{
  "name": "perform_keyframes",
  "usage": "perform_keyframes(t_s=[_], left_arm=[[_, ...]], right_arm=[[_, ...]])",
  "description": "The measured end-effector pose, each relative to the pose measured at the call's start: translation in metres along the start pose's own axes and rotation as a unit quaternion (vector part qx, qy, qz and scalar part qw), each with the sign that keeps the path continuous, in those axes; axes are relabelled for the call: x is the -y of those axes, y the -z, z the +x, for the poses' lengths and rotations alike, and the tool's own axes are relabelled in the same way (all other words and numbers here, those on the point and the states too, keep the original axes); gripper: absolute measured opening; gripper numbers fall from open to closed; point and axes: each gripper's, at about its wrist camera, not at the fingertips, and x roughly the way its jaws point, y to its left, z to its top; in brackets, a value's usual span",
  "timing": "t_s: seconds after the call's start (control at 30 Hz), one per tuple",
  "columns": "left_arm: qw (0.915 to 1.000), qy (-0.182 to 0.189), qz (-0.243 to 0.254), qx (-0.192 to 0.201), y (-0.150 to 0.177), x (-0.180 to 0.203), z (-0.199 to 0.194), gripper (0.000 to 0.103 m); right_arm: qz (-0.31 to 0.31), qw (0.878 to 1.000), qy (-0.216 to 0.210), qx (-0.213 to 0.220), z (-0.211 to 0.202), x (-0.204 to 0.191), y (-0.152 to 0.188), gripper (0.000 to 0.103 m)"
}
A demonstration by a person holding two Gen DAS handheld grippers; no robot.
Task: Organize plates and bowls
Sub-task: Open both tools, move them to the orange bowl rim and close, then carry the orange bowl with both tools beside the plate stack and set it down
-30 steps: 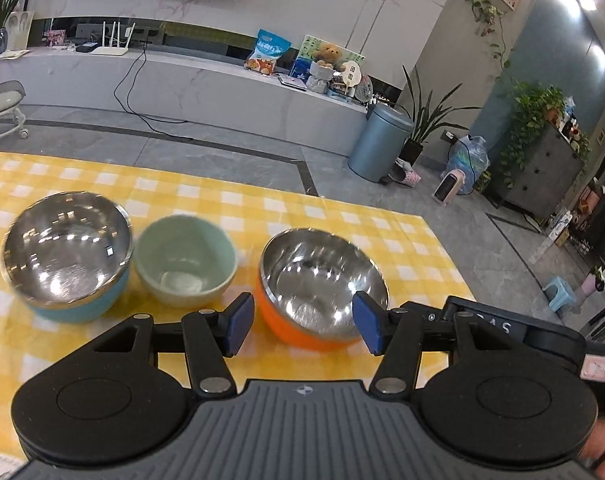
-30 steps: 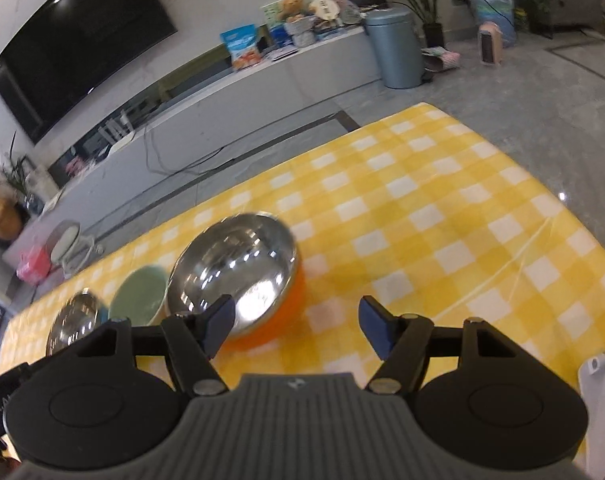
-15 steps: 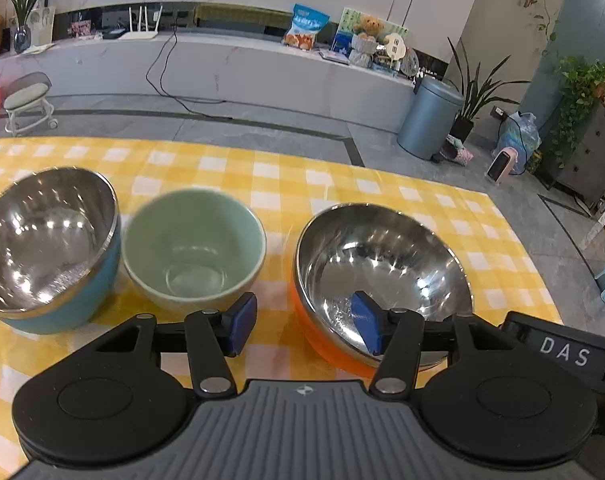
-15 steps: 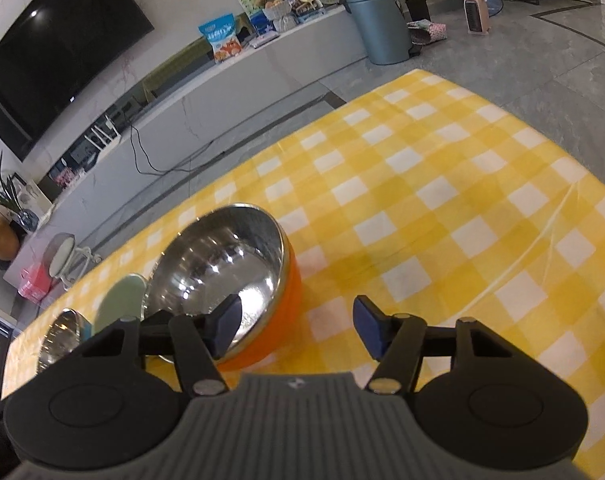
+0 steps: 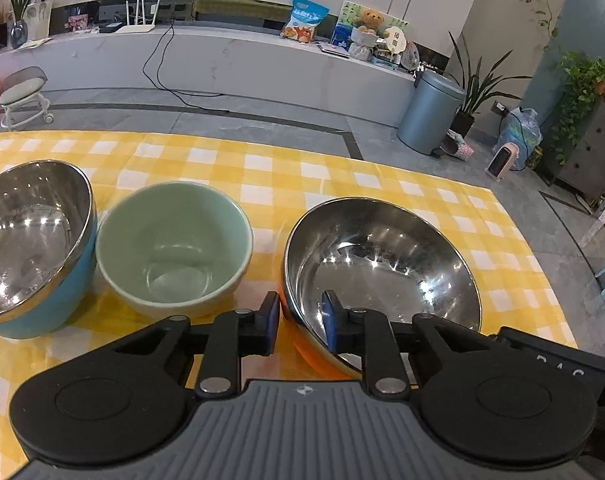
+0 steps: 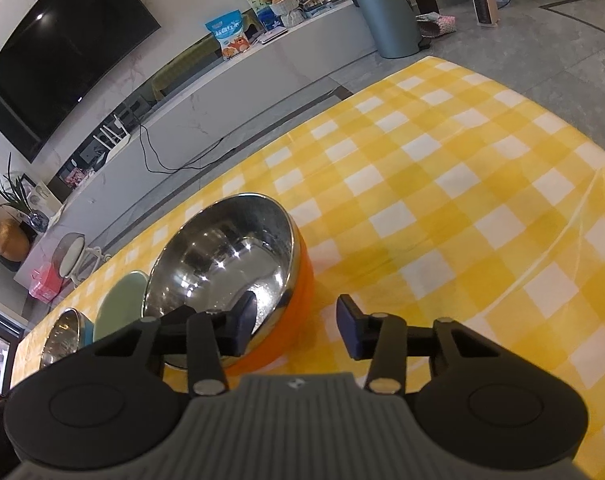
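Observation:
Three bowls stand in a row on the yellow checked tablecloth [image 5: 342,184]: a steel bowl with a blue outside [image 5: 30,240] at the left, a pale green ceramic bowl [image 5: 174,240] in the middle, and a steel bowl with an orange outside [image 5: 382,268] at the right. My left gripper [image 5: 300,318] straddles the orange bowl's near left rim, one pad outside and one inside, nearly closed on it. My right gripper [image 6: 298,326] is open and straddles the orange bowl's [image 6: 230,272] right rim, its left pad inside the bowl.
The table's far edge drops to a grey tiled floor. A long white TV bench [image 5: 222,64] and a grey bin [image 5: 428,112] stand beyond. In the right wrist view the cloth [image 6: 462,200] stretches to the right of the bowls.
Both grippers have moved forward onto the orange bowl. The left gripper's jaws have narrowed around its rim. The right gripper's left pad is now inside the bowl.

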Motion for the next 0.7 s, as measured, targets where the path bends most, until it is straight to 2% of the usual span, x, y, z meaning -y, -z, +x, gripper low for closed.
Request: perform_keyframes(t_s=[0.07,0.17,0.3,0.53,0.7], left_arm=[[1.0000,-0.005,0.005,0.000,0.000,0.002,-0.001,0.021],[0.9999,-0.007,0.009,-0.002,0.001,0.004,-0.005,0.019],[0.9999,-0.008,0.004,-0.009,0.004,0.001,-0.011,0.018],[0.9995,-0.017,-0.011,-0.023,0.010,-0.007,-0.036,0.019],[0.9989,-0.021,-0.030,-0.031,0.017,-0.014,-0.062,0.018]], right_arm=[[0.005,1.000,-0.012,-0.005,0.000,0.000,0.000,0.024],[-0.010,1.000,0.001,-0.007,-0.002,-0.005,0.001,0.020],[-0.010,1.000,0.009,-0.019,-0.008,-0.005,0.001,0.017],[-0.003,0.999,-0.018,-0.040,-0.025,-0.006,0.002,0.014],[-0.038,0.998,-0.037,-0.039,-0.049,-0.017,0.009,0.013]])
